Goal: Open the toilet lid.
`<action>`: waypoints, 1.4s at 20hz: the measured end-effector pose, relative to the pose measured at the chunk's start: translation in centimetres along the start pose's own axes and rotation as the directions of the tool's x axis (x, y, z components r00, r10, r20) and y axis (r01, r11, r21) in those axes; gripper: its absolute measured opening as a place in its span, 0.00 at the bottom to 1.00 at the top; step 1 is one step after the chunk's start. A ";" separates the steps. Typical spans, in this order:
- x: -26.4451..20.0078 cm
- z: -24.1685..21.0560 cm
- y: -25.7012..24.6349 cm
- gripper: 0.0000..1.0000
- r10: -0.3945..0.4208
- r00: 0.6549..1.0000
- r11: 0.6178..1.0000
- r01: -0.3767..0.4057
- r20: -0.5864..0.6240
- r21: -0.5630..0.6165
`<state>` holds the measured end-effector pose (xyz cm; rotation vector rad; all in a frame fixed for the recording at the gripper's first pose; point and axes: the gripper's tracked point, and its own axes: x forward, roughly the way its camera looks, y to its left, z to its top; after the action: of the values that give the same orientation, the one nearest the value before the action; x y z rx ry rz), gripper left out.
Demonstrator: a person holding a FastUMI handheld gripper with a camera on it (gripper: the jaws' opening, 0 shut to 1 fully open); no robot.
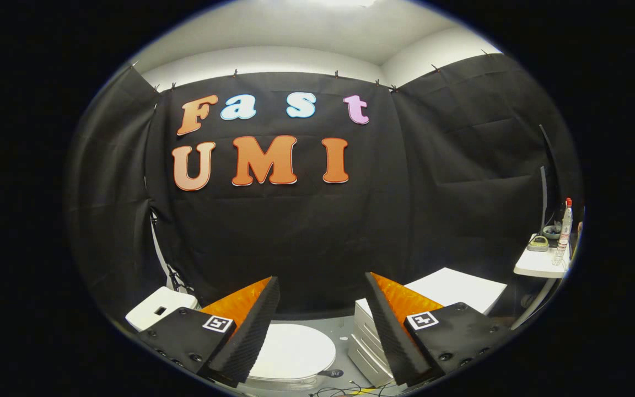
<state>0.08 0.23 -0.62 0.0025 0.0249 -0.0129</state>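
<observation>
Toilet lid flat below spread claw

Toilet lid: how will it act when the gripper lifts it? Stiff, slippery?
The toilet lid looks like one rigid white shell, so it probably won't flex. Its smooth, glossy top may be slippery under the ridged fingers. It lies flat and closed, below and ahead of the open gripper, so likely it must be caught at its edge.
</observation>
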 end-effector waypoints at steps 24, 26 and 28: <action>4.5 -15.1 -5.2 0.96 -0.055 0.997 0.983 0.063 -0.052 0.170; 4.8 -18.5 -6.1 0.98 -0.077 0.994 0.979 0.091 -0.080 0.181; 4.9 -22.0 -6.4 0.98 -0.084 0.990 0.978 0.105 -0.117 0.180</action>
<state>4.33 -6.19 -22.72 0.1890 0.1330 -0.1103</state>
